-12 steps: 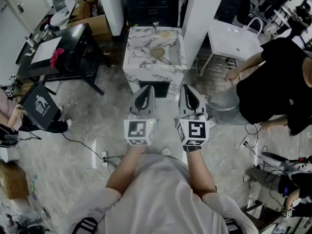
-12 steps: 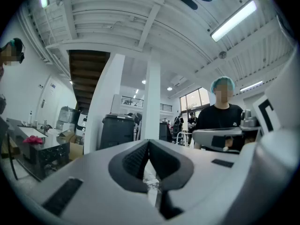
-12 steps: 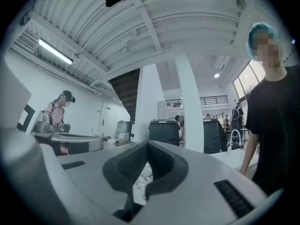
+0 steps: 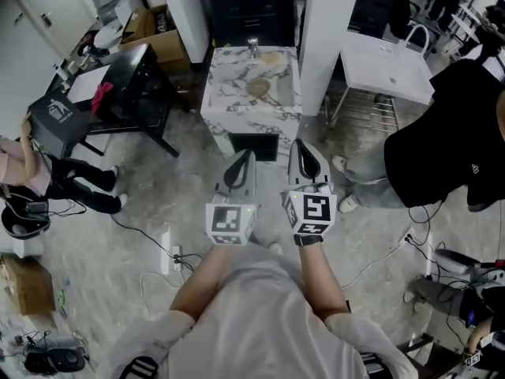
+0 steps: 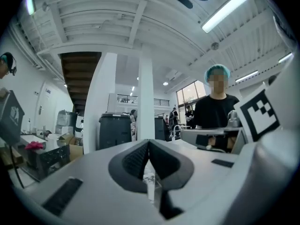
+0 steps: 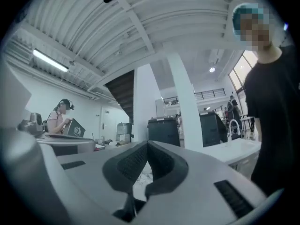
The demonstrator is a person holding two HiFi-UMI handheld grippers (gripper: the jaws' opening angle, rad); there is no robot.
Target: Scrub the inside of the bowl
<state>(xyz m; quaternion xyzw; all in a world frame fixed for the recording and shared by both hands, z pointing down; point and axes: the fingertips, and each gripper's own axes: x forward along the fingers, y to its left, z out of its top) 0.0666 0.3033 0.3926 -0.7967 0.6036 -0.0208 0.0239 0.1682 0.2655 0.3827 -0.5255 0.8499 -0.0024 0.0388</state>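
Observation:
A marble counter (image 4: pixel 237 121) stands ahead on the floor. A tan round bowl (image 4: pixel 257 87) lies in its basin, and a second tan thing (image 4: pixel 271 56) sits by the tap (image 4: pixel 252 46). My left gripper (image 4: pixel 244 156) and right gripper (image 4: pixel 301 146) are held side by side at chest height, pointing level toward the counter and well short of it. In the left gripper view the left gripper (image 5: pixel 149 142) has its jaws closed tip to tip with nothing between them. The right gripper (image 6: pixel 148 143) looks the same in its own view. The bowl shows in neither gripper view.
A black table (image 4: pixel 134 81) with a pink cloth (image 4: pixel 101 95) stands at the left. A person carrying a black box (image 4: pixel 54 115) is beside it. A person in black (image 4: pixel 450 133) stands at the right by a white sink table (image 4: pixel 387 65). Cables (image 4: pixel 158 255) trail over the floor.
The person at the left has lifted the black box and moved up the picture. The view has shifted slightly. Both grippers stay shut and side by side.

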